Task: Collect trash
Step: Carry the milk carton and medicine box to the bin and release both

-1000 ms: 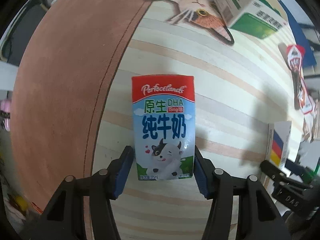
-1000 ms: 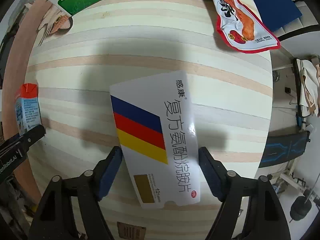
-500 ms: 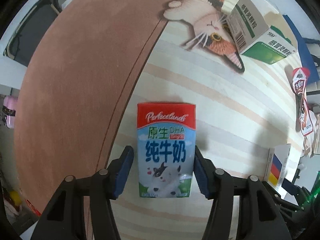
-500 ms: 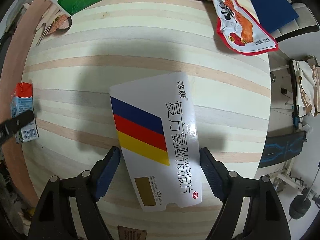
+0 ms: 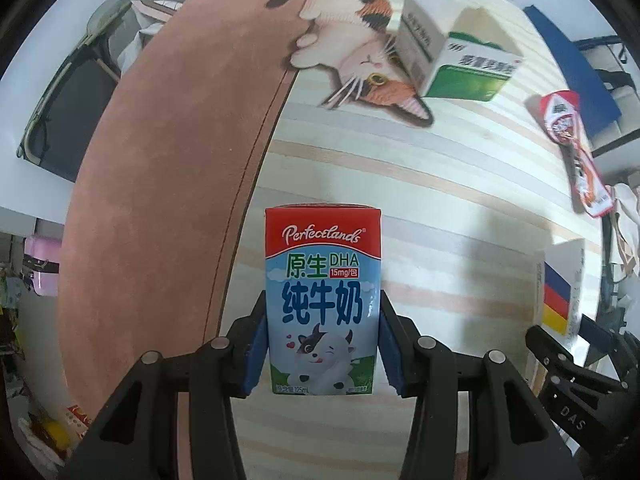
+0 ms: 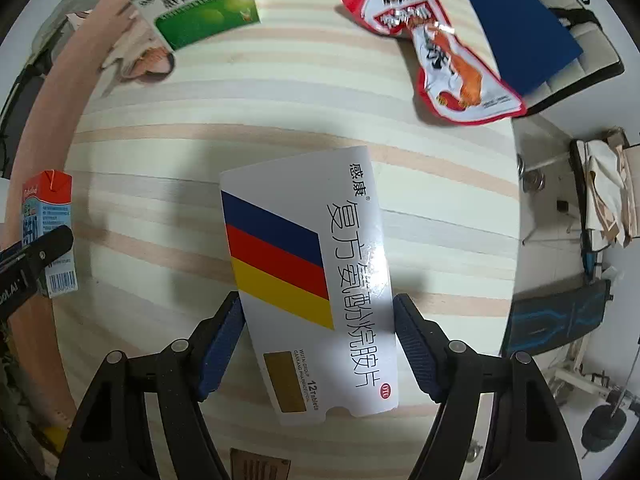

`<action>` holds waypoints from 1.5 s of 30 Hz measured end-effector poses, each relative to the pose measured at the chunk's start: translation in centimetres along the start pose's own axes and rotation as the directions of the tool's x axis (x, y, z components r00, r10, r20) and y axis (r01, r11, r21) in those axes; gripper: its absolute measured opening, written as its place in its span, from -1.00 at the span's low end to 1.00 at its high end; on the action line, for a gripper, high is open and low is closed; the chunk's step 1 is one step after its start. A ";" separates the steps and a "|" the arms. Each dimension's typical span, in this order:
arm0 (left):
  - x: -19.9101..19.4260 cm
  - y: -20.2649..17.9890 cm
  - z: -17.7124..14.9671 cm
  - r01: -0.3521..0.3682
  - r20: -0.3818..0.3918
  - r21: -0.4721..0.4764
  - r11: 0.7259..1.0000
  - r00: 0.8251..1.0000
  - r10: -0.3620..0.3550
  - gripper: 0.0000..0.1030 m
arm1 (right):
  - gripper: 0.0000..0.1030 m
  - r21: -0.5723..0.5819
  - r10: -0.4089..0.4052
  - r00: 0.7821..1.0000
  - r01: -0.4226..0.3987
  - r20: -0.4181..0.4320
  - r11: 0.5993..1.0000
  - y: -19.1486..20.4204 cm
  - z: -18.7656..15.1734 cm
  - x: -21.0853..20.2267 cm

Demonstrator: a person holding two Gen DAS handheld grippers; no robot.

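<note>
A: What does each gripper have?

B: My left gripper (image 5: 322, 344) is closed on the carton (image 5: 322, 300), pads on both side walls, long axis pointing away from me. My right gripper (image 6: 318, 340) pinches the pill box (image 6: 310, 280) the same way, slightly tilted.

A: What remains?

B: The wrapper (image 6: 436, 46) lies far ahead-right of my right gripper (nearer than the left), and the green box (image 6: 202, 10) ahead-left.

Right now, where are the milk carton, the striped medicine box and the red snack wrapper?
milk carton (image 5: 322, 300): left wrist view, front face.
striped medicine box (image 6: 308, 276): right wrist view, top face.
red snack wrapper (image 6: 440, 44): right wrist view, printed middle.
</note>
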State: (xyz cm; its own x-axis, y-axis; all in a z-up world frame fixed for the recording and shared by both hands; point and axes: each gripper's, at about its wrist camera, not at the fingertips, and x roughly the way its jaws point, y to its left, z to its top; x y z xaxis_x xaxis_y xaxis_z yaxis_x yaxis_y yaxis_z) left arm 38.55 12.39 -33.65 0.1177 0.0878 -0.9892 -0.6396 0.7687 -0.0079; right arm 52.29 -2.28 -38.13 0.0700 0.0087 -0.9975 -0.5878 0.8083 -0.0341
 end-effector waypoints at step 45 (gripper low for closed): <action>21.9 13.2 -34.8 0.340 -0.325 0.035 0.940 0.893 -0.310 -0.09 | 0.48 0.527 0.290 0.954 -0.207 -0.077 0.824 12.6 -48.3 17.4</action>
State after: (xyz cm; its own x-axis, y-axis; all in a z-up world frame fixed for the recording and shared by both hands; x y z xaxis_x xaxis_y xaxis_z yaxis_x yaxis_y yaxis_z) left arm 6.27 2.45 -60.52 0.0565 -0.3664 -0.9287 -0.5345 0.7746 -0.3381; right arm 7.13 -20.39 -58.88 -0.1658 0.1968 -0.9663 -0.0746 0.9746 0.2113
